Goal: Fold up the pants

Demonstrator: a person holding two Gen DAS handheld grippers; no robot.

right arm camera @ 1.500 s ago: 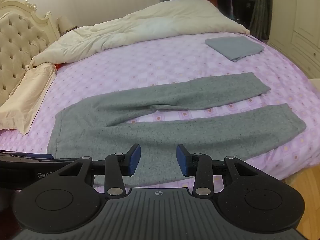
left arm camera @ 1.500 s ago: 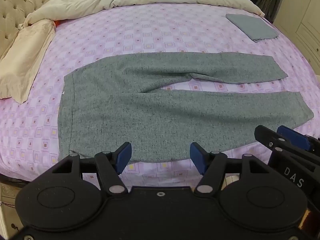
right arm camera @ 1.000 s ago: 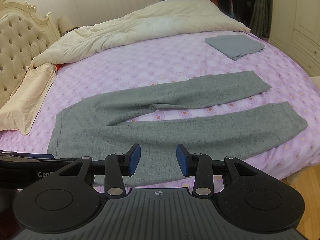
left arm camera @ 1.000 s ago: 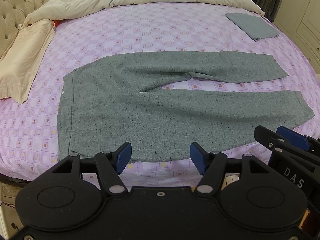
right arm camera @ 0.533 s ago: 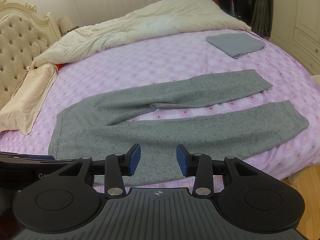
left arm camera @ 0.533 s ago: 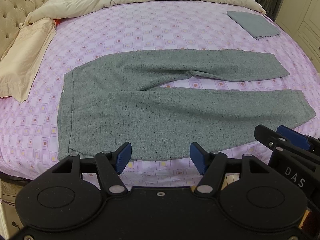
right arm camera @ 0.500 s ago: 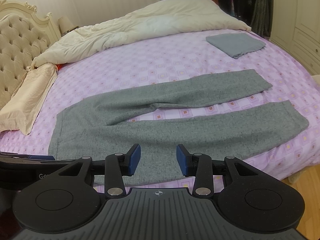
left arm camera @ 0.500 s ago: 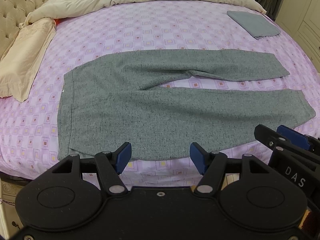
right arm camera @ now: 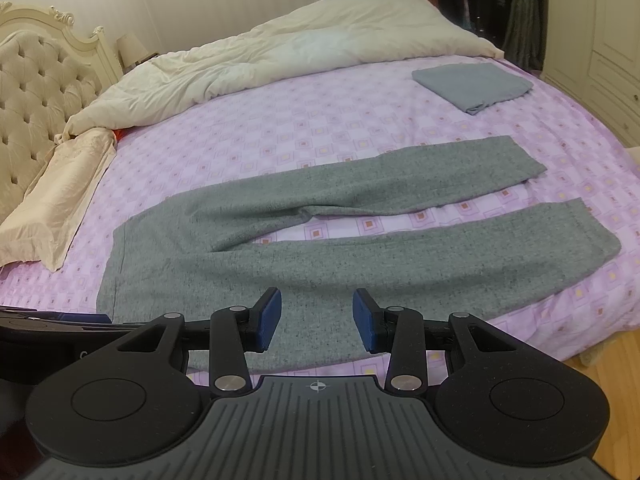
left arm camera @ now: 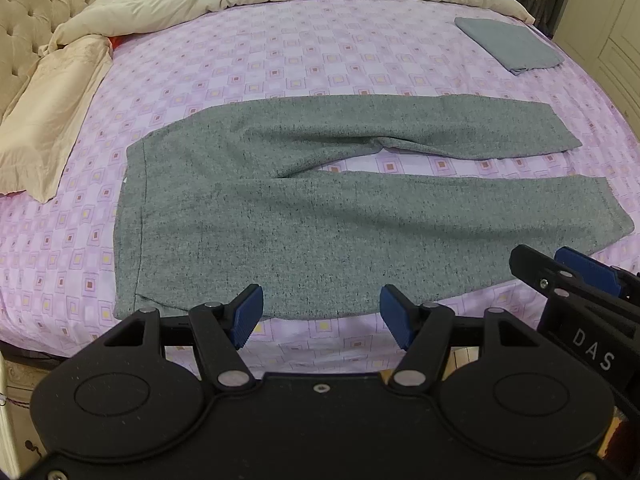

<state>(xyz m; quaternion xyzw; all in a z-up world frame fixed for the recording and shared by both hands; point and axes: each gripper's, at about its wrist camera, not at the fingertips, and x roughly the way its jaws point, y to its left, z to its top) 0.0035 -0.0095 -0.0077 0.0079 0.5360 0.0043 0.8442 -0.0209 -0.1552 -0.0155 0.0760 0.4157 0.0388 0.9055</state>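
Pants: grey marled sweatpants [left arm camera: 304, 216] lie flat and unfolded on the purple checked bedsheet [left arm camera: 280, 52], waistband toward 9 o'clock, both legs running toward 3 o'clock with a strip of sheet showing between them.
Near leg: its long edge lies along the bed's near edge, at 12 o'clock from both claws.
Left gripper [left arm camera: 321, 310]: blue pads spread wide, nothing between them, held short of the near hem.
Right gripper [right arm camera: 316, 317]: pads parted, empty, poised over the near leg.
Change: over the last second and a half almost nothing; the views creep slightly and the cloth has not stirred.
Meaning: folding has not begun; likely still lining up a first pinch.
Elsewhere: folded grey cloth [right arm camera: 472, 84] at 1 o'clock, cream duvet [right arm camera: 304, 48] at 12, beige pillow [left arm camera: 52, 108] at 10.
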